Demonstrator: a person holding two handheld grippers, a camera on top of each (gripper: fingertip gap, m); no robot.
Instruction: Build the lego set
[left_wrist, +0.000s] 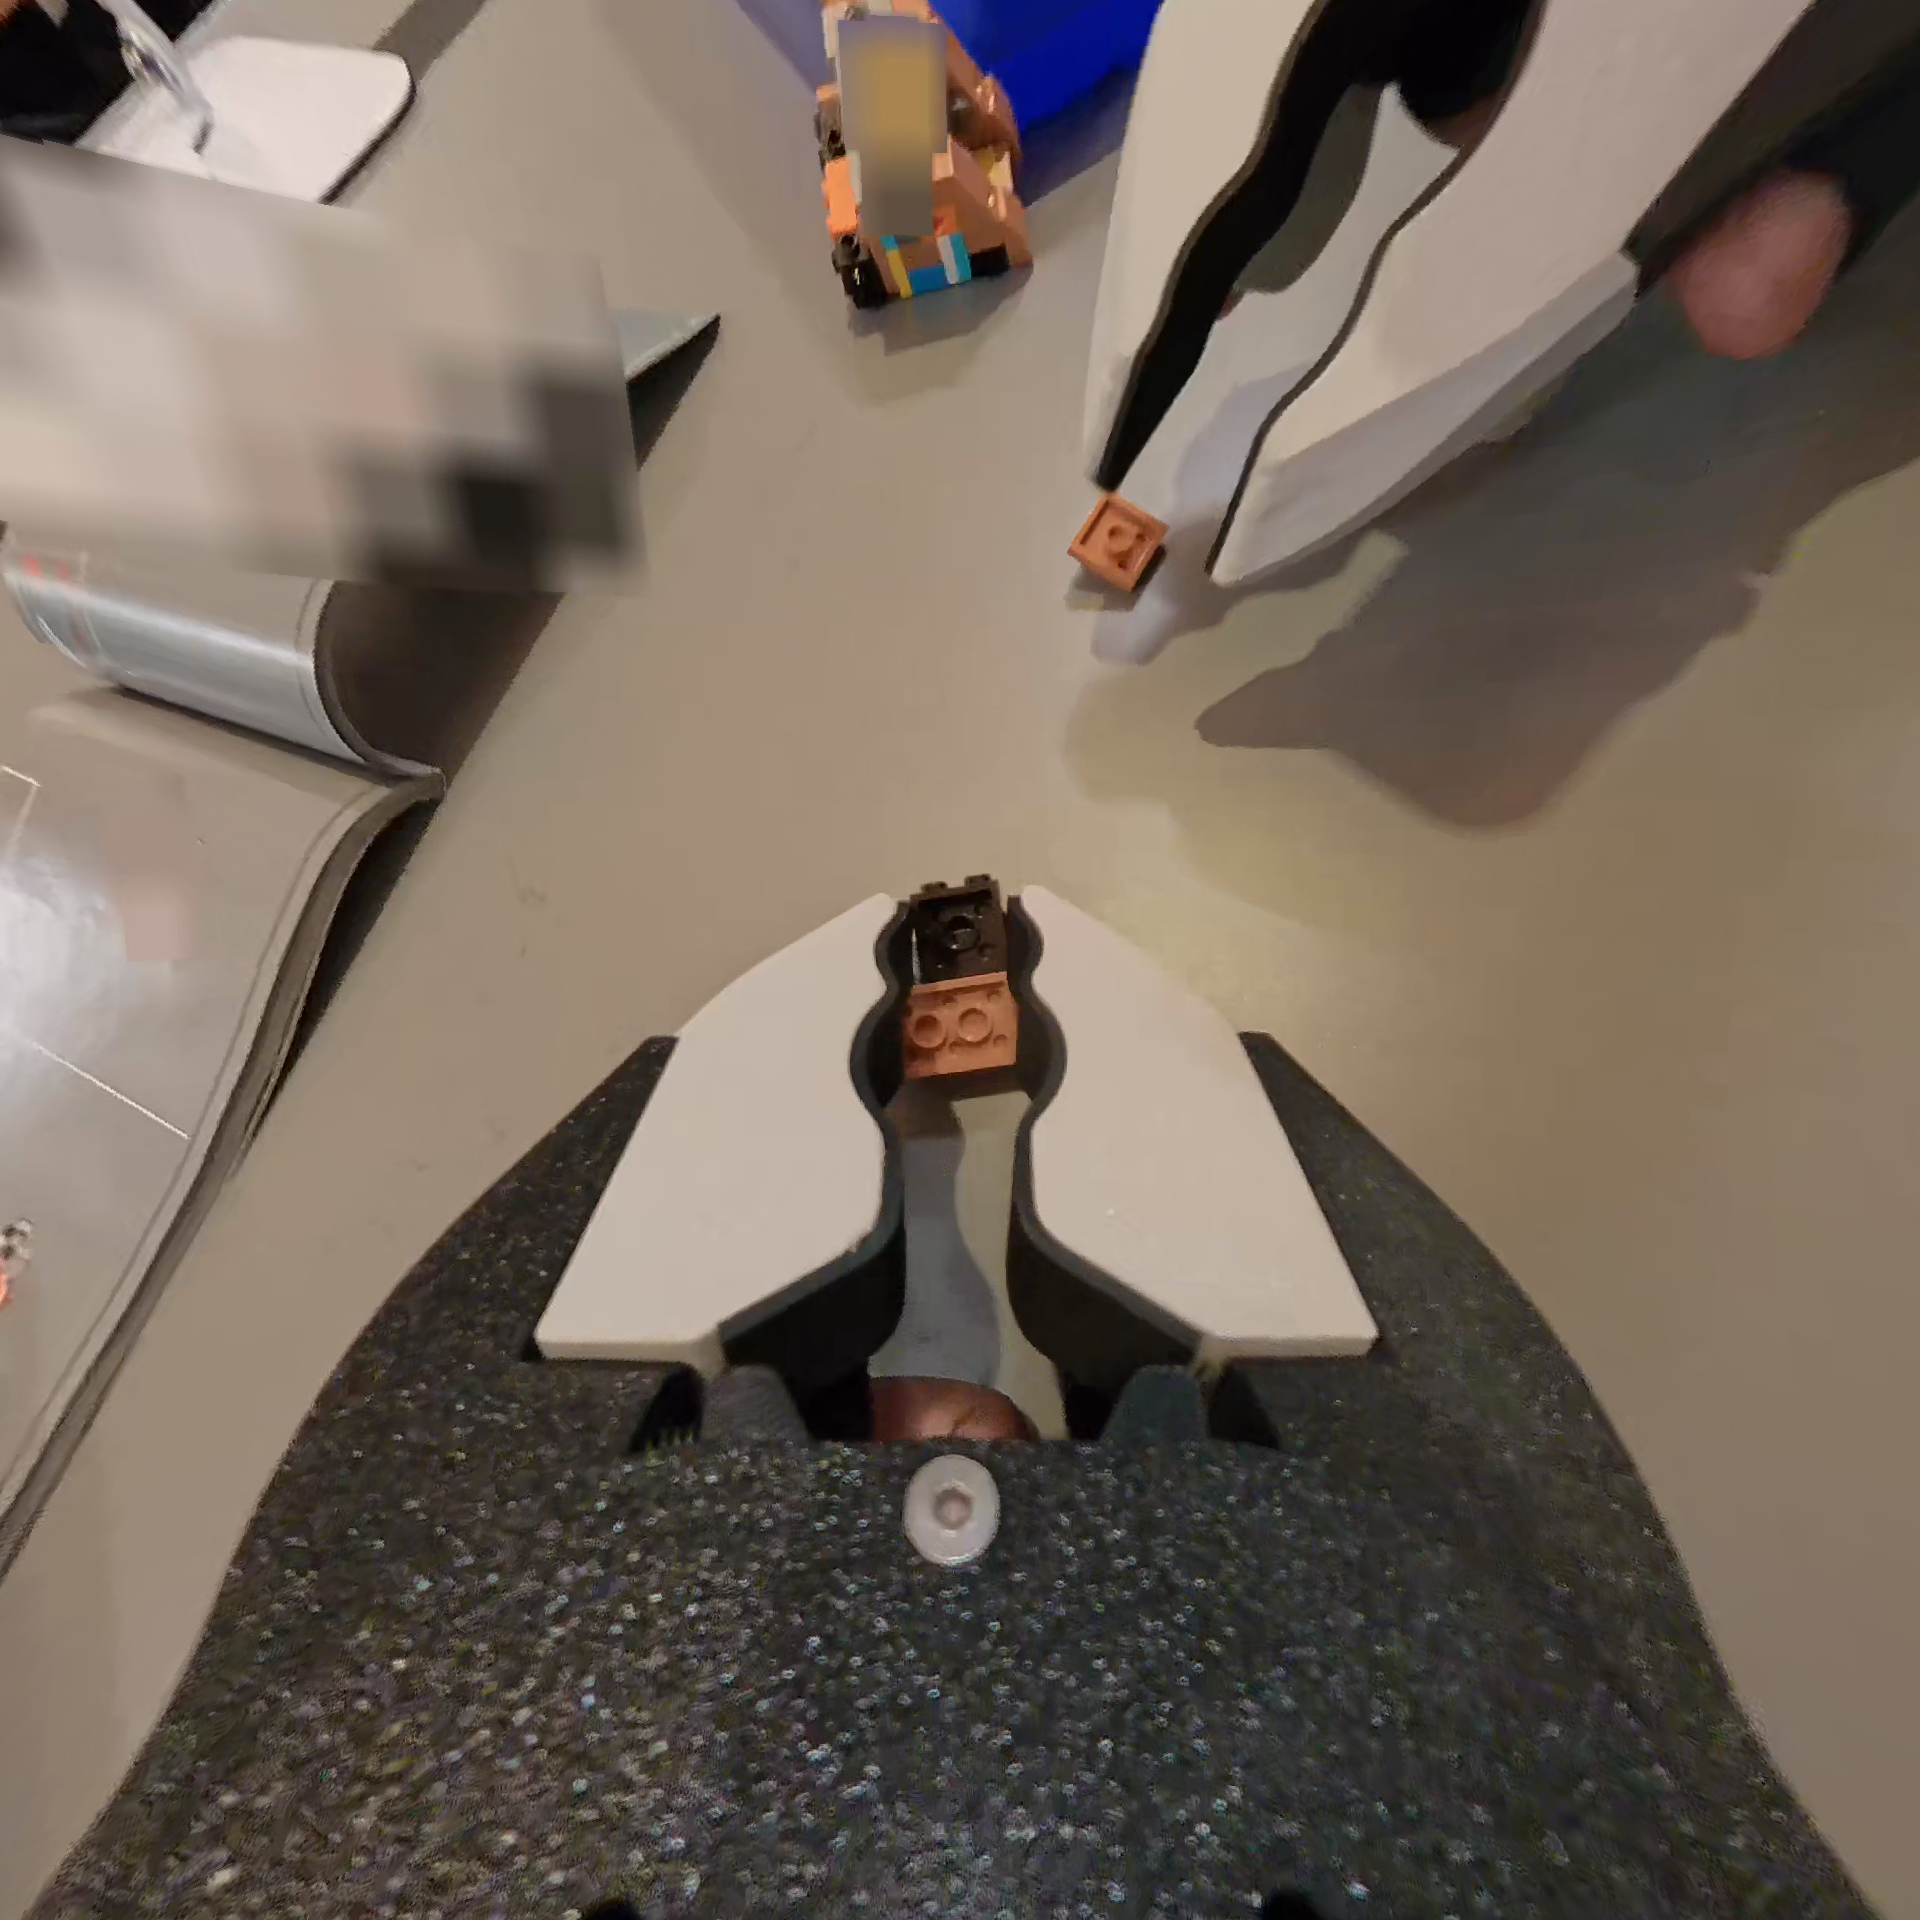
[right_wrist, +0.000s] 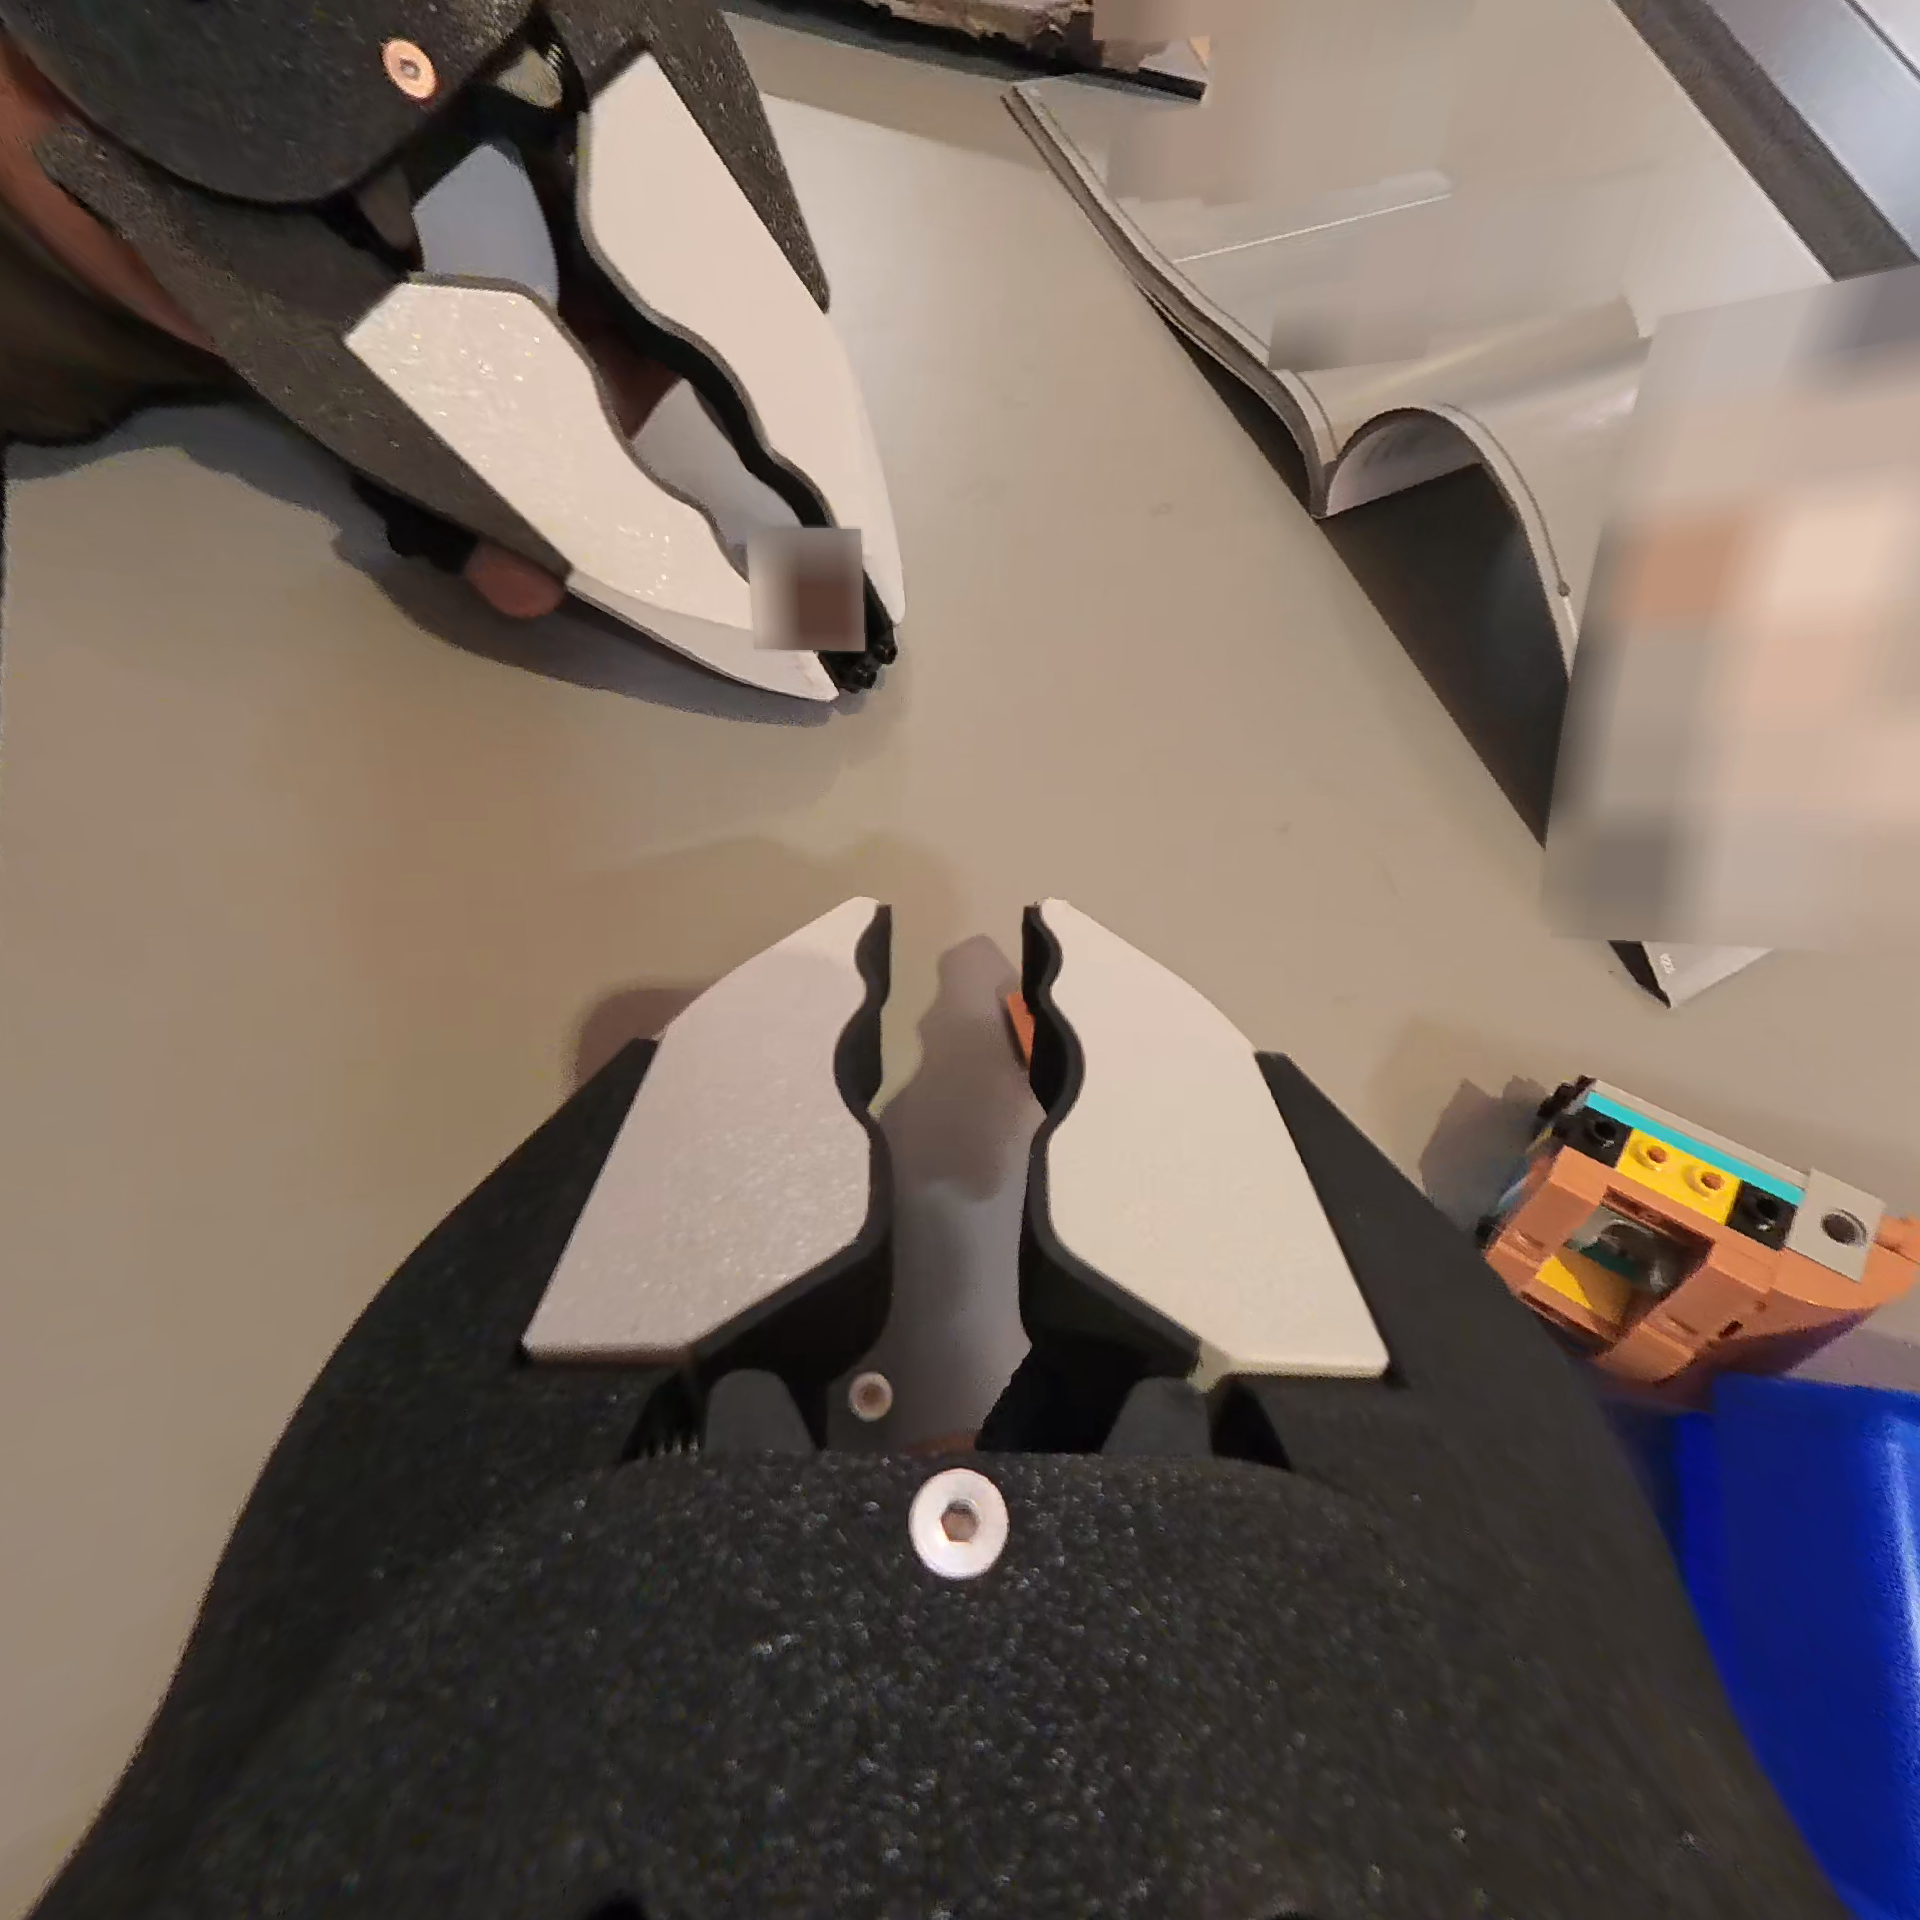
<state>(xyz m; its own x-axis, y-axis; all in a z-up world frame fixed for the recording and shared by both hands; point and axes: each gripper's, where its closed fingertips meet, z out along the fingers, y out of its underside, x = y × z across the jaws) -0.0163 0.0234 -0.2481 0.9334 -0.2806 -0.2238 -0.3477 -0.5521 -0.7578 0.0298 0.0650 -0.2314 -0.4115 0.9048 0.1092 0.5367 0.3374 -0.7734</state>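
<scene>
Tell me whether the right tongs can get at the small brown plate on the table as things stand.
Probably yes. The right tongs are open and empty, tips right beside the small brown plate, which lies alone on bare table. The left tongs, holding a black-and-brown piece, stay clear.

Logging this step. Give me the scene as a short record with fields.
left gripper: shut on a small stack, black brick over a brown one
right gripper: open, low over the table, holding nothing
loose plate: brown, on the table by the right fingers, ungripped
model: partly built, brown with yellow and teal, standing apart on the table
booklet: open, beside the work area
blue object: behind the model, kind unclear
</scene>
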